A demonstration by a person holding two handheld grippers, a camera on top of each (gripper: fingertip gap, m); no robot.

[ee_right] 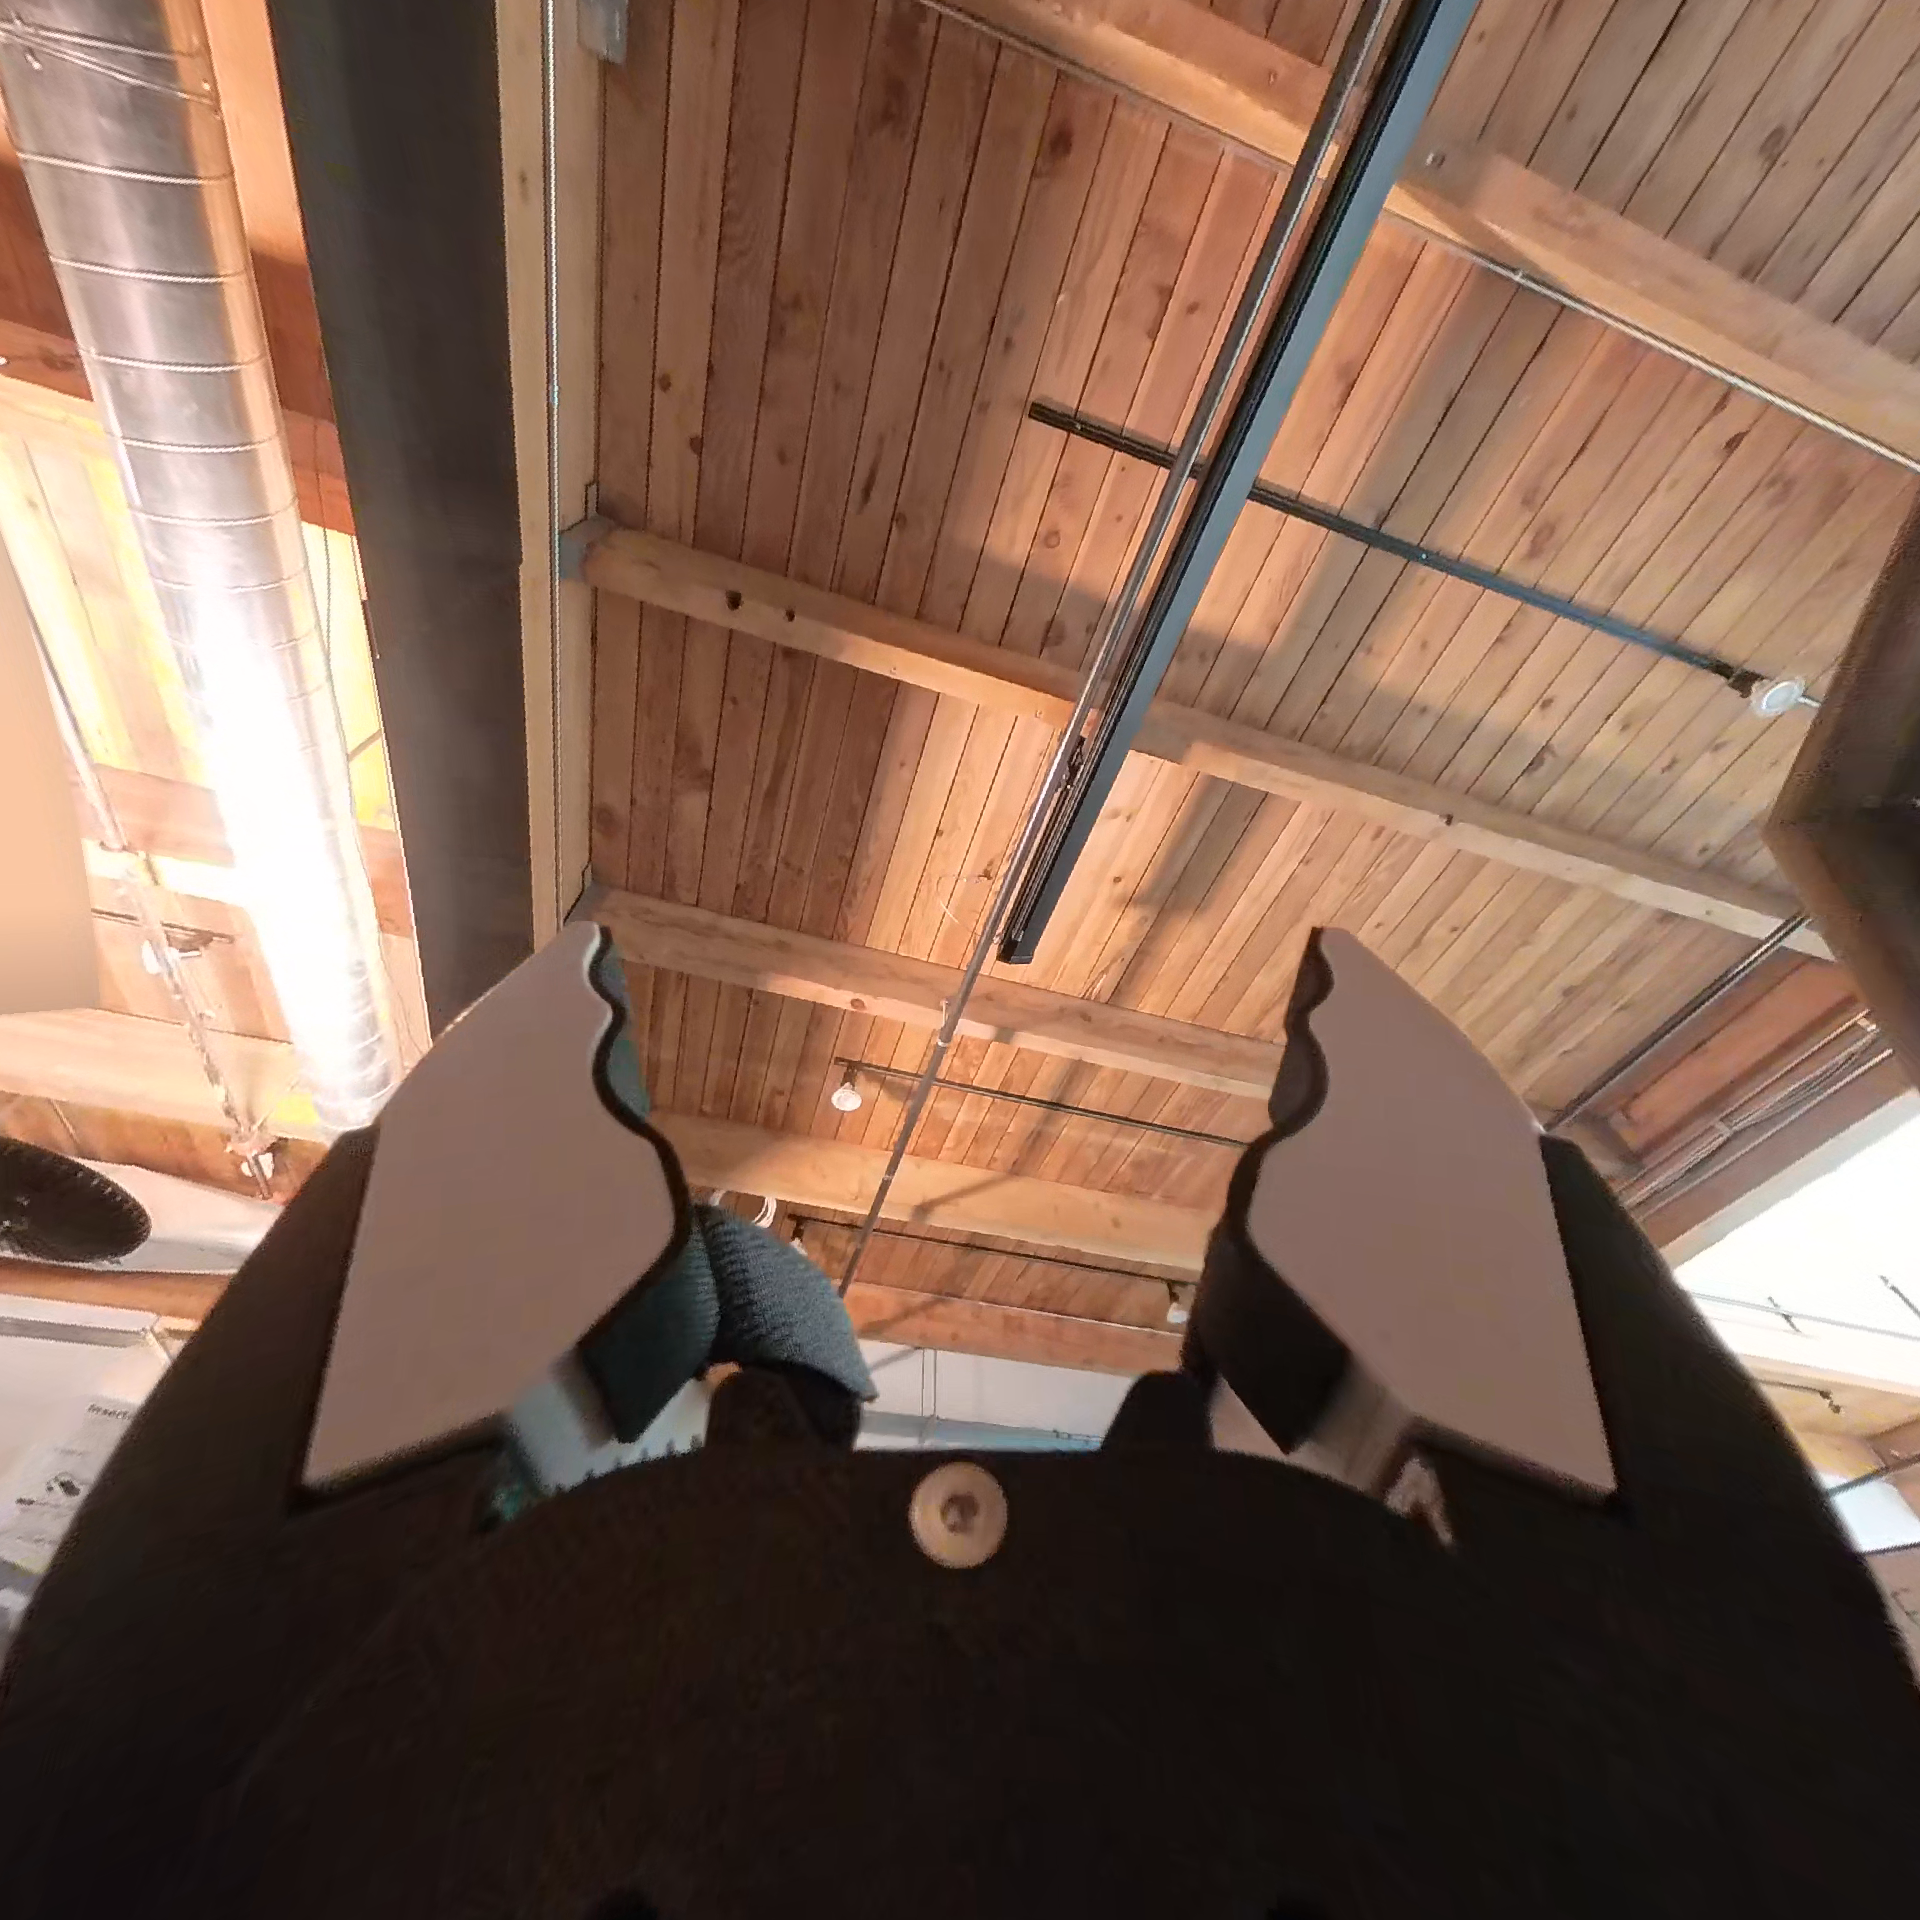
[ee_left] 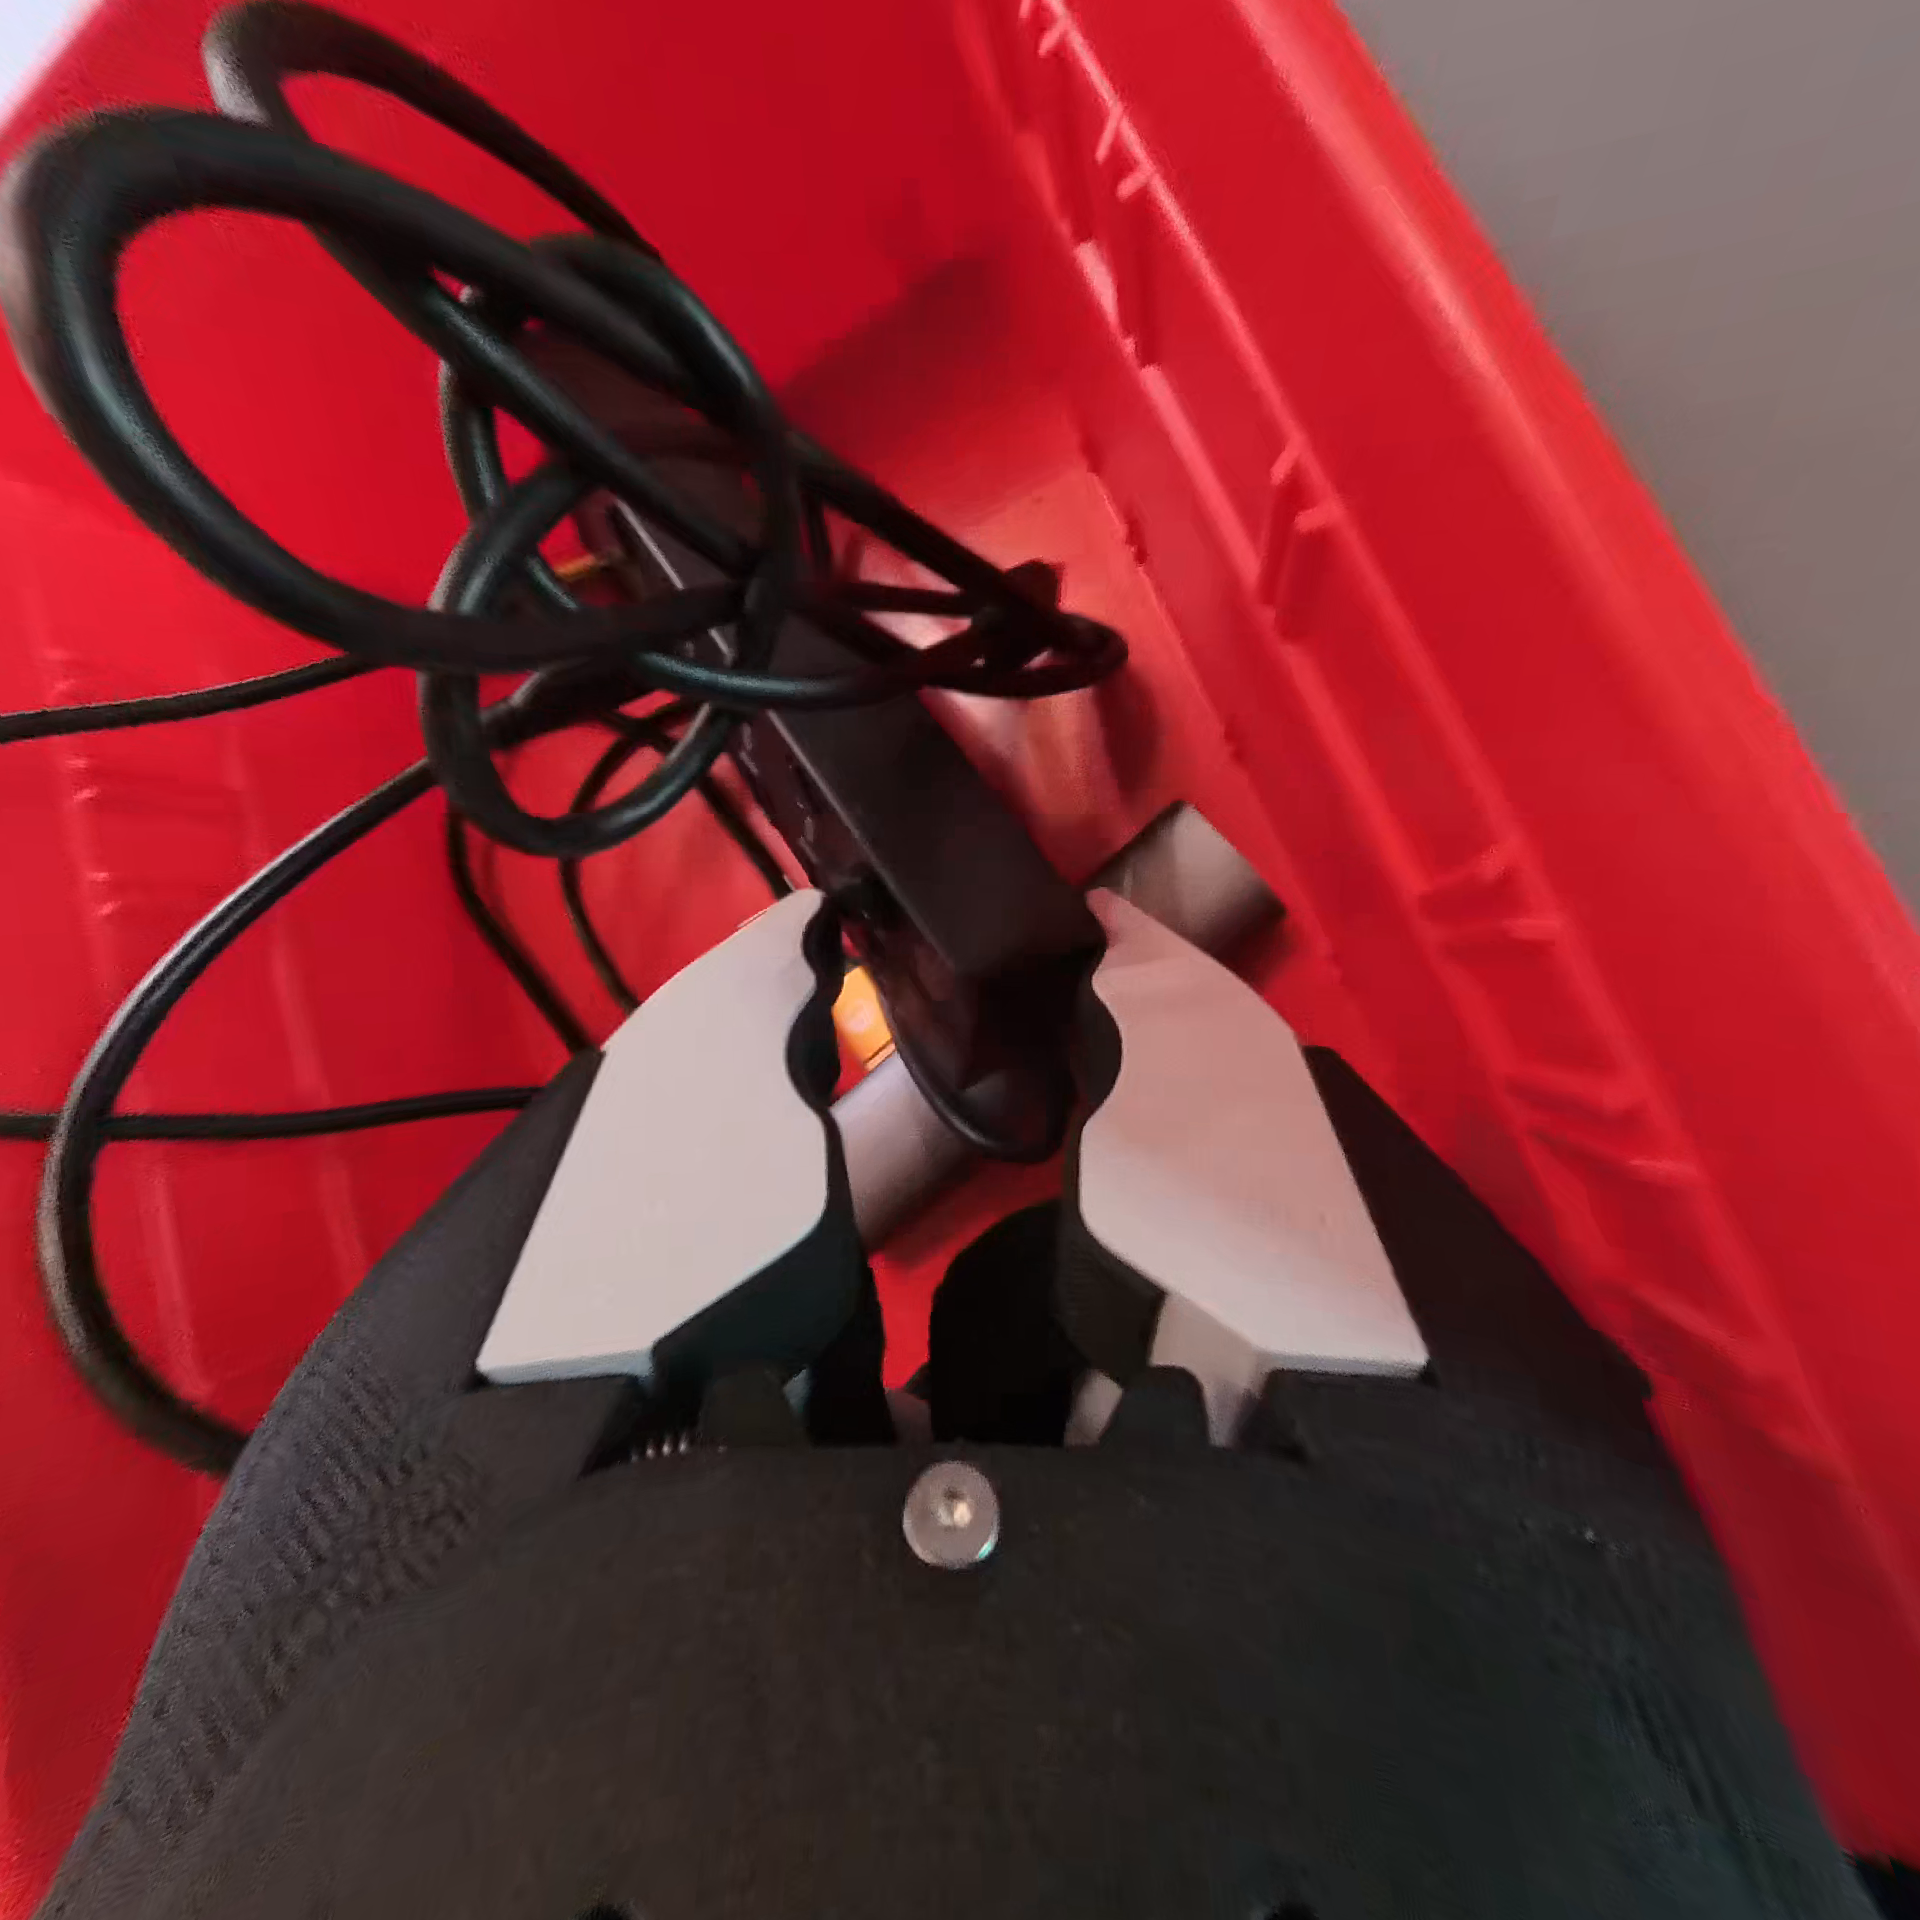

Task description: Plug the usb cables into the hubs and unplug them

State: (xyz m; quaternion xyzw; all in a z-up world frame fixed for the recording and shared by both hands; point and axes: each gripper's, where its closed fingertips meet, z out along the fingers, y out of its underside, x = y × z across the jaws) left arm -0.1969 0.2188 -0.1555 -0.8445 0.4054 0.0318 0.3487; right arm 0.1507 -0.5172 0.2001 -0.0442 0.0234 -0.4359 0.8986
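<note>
Red plastic fills the left wrist view: the floor and ribbed wall of a red bin point(ee_left: 1299, 436), with a strip of grey surface beyond its rim at the upper right. Inside lies a tangle of black cables point(ee_left: 436, 540) looped over and around a long black USB hub point(ee_left: 883, 790). The hub's long axis runs from the upper left down toward the camera, nearly in line with the left gripper point(ee_left: 951, 935), so its near end points straight into the jaws. The grey fingertips sit on either side of that near end, narrowed around it; whether they actually press on it I cannot tell. Just beside the hub, against the bin wall, lies a grey metallic block point(ee_left: 1195, 883), perhaps a second hub, and a grey connector with an orange part point(ee_left: 862, 1023) shows between the fingers below the hub.

Wooden ceiling planks point(ee_right: 831, 520), beams, a silver duct point(ee_right: 197, 520) and a black light track point(ee_right: 1226, 499) fill the right wrist view. The right gripper point(ee_right: 956, 956) points upward, its jaws wide apart and empty, well away from the bin.

The left gripper is clearly the nearer one; any plug would travel crosswise to the hub's length, I judge.
</note>
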